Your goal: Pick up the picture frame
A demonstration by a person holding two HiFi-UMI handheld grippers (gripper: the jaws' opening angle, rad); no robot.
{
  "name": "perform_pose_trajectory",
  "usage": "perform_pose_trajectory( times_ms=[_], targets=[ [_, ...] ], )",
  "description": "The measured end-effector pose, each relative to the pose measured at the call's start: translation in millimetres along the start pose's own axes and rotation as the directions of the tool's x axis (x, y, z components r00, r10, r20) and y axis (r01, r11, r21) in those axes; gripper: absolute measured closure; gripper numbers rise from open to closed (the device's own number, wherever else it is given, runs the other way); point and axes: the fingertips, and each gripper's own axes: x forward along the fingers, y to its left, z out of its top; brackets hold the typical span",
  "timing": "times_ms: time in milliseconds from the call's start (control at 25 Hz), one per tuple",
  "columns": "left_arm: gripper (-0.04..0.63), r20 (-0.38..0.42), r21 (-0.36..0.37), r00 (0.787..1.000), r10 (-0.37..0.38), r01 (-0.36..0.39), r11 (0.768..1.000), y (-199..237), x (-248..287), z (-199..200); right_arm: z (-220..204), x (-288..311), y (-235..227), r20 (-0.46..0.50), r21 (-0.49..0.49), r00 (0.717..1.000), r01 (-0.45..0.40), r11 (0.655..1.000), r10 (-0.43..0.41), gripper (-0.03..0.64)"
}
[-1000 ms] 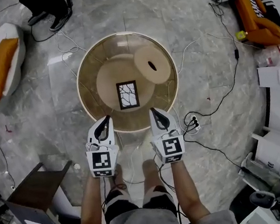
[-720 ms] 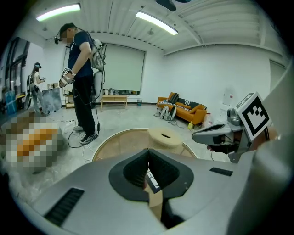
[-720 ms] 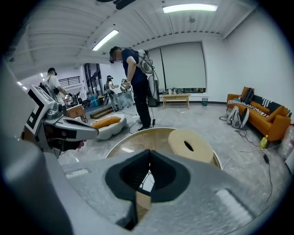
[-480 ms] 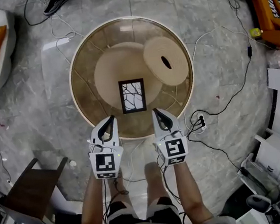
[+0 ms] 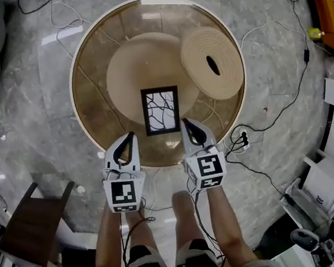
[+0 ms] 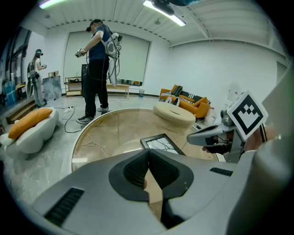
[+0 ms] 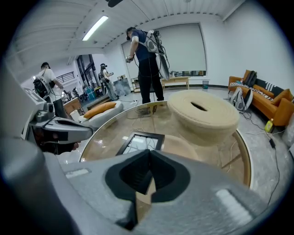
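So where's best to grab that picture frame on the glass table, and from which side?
Probably the black border at its near short edge, from your side: the picture frame lies flat on the glass table, that edge nearest the shut left gripper and right gripper. Open the jaws first.

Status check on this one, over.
Left gripper, right gripper shut, empty. Picture frame flat on glass table, untouched. Nothing in the way.

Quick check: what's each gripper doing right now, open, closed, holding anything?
Left gripper: closed, nothing between the jaws.
Right gripper: closed, empty too; the picture frame lies unheld on the table.
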Motion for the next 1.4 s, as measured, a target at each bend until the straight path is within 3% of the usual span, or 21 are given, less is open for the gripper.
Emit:
perform_pose_trajectory(
  times_ms=[280,320,360,400,960,1320,1400],
  targets=[
    [0.577,-0.004,-0.002,1.0,0.002,-0.002,1.0,11,15,-13,-20,31,-9,-0.039,0.045,0.999,0.012,0.999,-0.01,0.615],
    [0.577,-0.005,-0.003,1.0,0.001,-0.001,1.0,11,16,-14,-22,34,-9,-0.048,0.058,0.999,-0.001,0.998,0.004,0.566],
    [0.577,-0.006,-0.005,1.0,0.0,0.0,1.0,11,16,-15,-24,37,-7,-0.058,0.073,0.998,-0.017,0.997,0.021,0.438],
    [0.577,-0.008,-0.007,1.0,0.0,0.0,1.0,11,16,-16,-26,39,-7,-0.067,0.083,0.997,-0.025,0.996,0.031,0.43],
    [0.577,-0.019,-0.041,1.0,0.0,0.0,0.999,12,19,-23,-36,53,-3,-0.121,0.081,0.992,-0.024,0.996,0.034,0.434],
    [0.577,-0.026,-0.037,1.0,-0.003,0.002,0.999,12,21,-26,-38,55,-5,-0.112,0.094,0.994,-0.001,0.996,0.012,0.531],
    [0.577,-0.031,-0.066,0.999,0.009,-0.011,0.998,12,20,-25,-37,57,-3,-0.11,0.092,0.994,-0.002,0.996,0.012,0.548]
  ],
)
